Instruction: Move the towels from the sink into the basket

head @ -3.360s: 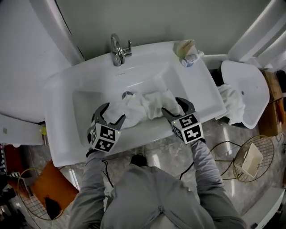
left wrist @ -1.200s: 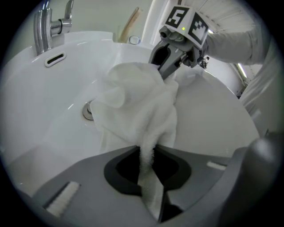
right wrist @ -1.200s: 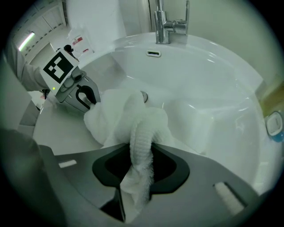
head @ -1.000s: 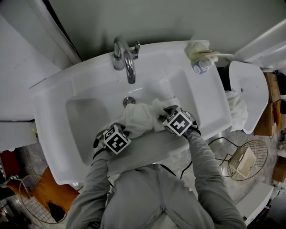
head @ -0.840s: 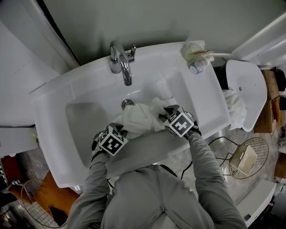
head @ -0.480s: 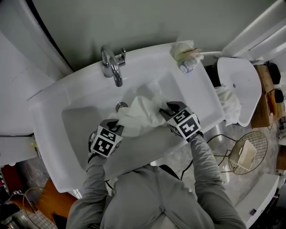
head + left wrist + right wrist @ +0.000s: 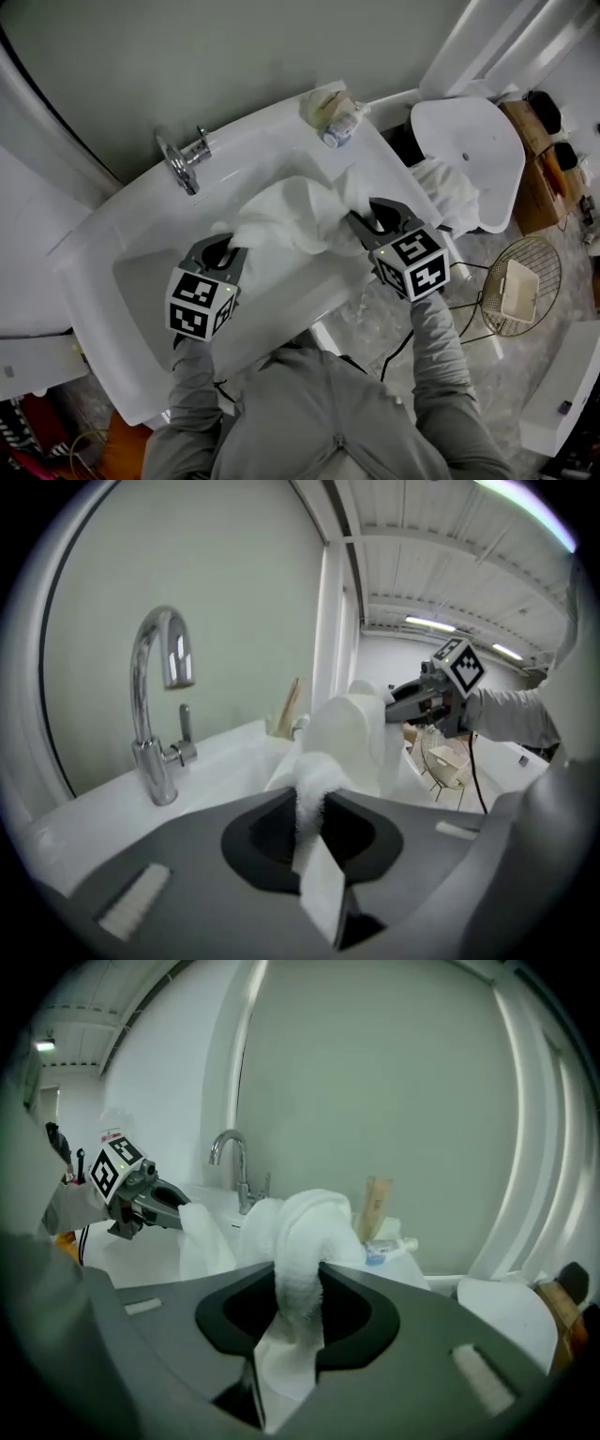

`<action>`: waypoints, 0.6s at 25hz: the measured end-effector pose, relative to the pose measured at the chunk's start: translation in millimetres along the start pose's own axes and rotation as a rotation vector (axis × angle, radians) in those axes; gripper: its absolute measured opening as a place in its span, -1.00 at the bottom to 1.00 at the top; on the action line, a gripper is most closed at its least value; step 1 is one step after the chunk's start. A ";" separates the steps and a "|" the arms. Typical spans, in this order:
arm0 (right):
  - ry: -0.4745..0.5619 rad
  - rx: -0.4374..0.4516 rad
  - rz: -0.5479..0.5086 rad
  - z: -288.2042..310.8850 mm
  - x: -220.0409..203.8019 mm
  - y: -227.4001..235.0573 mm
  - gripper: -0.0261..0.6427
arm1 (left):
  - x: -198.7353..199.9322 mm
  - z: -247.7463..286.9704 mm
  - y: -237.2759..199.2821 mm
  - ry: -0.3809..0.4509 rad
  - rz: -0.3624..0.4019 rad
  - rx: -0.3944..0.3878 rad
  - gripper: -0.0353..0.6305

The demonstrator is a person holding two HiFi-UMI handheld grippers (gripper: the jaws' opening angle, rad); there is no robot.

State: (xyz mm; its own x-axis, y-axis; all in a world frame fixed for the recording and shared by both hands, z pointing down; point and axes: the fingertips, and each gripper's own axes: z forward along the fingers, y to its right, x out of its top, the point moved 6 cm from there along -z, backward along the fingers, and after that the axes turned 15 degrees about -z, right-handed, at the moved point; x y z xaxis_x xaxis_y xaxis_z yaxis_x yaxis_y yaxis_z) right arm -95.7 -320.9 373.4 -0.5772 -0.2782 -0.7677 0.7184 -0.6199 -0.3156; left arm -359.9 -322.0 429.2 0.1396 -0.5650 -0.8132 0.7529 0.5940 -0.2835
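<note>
The white sink [image 7: 103, 281] carries a chrome faucet [image 7: 180, 161] on its back rim. At the rim's back corner, well to the right of the faucet, a small tube with blue print [image 7: 342, 127] lies just beside a beige item [image 7: 323, 101]. Farther right of the faucet, past the sink's edge, a wire basket [image 7: 548, 281] stands on the pale stone floor [image 7: 487, 375].

**Washroom corner, pale and glossy**

Flat pale grey-green painted wall [image 7: 234, 56] at the back. Grey marbled stone floor [image 7: 497, 375] below, catching glare. White oval moulded seat [image 7: 469, 150] at right, with a brown cardboard box [image 7: 530, 178] just beyond it. White ribbed ceiling [image 7: 441, 564] with lit fluorescent strip lights [image 7: 431, 623].
</note>
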 end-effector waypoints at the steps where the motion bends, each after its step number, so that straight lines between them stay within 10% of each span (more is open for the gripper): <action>1: 0.016 -0.031 0.011 -14.3 -2.0 6.4 -0.60 | 9.0 0.9 9.6 0.020 0.019 -0.008 -0.61; 15: 0.103 -0.369 0.159 -226.0 -99.3 62.7 -0.60 | 92.1 45.9 204.6 0.172 0.262 -0.228 -0.61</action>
State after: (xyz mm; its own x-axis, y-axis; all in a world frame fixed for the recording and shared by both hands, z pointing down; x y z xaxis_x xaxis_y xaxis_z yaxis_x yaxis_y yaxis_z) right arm 94.4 -166.3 303.8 -0.4196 -0.2630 -0.8688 0.8973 -0.2649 -0.3531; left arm -163.4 -278.8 319.6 0.1835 -0.2844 -0.9410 0.5408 0.8286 -0.1449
